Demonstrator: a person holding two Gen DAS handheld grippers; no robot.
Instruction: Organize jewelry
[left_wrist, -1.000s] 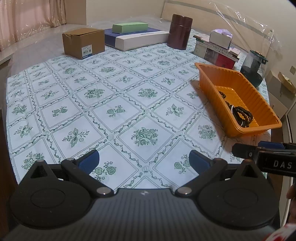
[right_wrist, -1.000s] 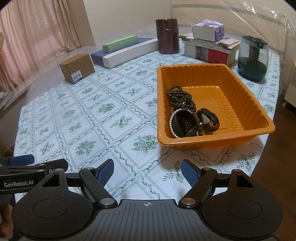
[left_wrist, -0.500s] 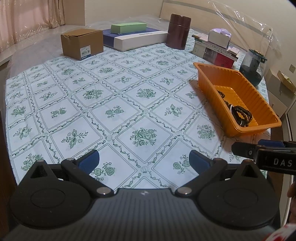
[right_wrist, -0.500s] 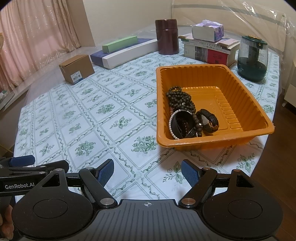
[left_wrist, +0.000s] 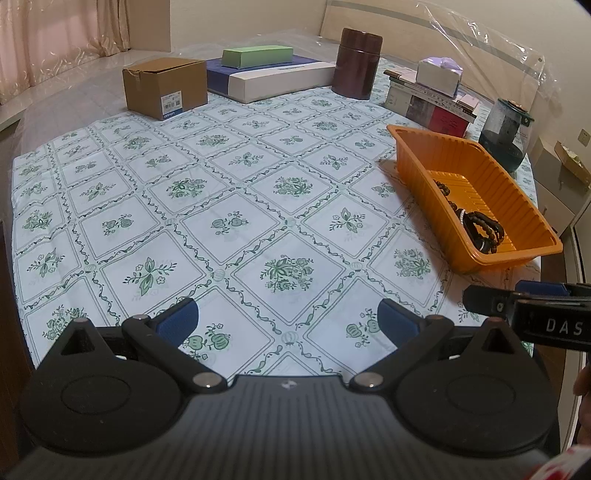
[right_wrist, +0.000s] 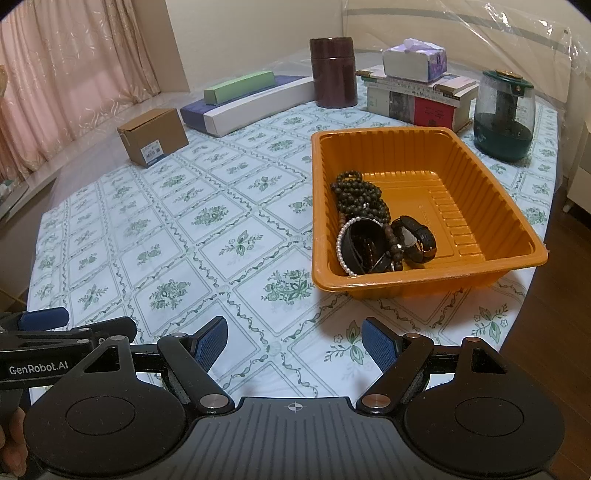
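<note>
My right hand-held gripper (right_wrist: 293, 343): spread wide at the bottom of the right wrist view, nothing between its blue pads, hanging over bare cloth short of the tray.
My left hand-held gripper (left_wrist: 288, 319): also spread and empty, low in the left wrist view, over the patterned cloth of the bench (left_wrist: 236, 221).
Tray (right_wrist: 491, 266): orange plastic, thin ribbed walls, right of centre in the right wrist view; I judge it light and likely to slide if I push a wall.
Jewelry: all heaped in the near left corner of the tray, pieces touching and overlapping.
Pearl bracelet (right_wrist: 341, 240): small white beads, limp; probably slippery, so I would pinch across the strand where it arcs clear at the left of the heap.
Black bangle (right_wrist: 360, 245): looks stiff; its rim is the place to grip.
Watch (right_wrist: 415, 238): stiff case, bendy strap, breakable face; take the strap.
Dark bead strand (right_wrist: 356, 195): farthest, floppy, coiled, likely to drag its neighbours up; lift from its far loop.
</note>
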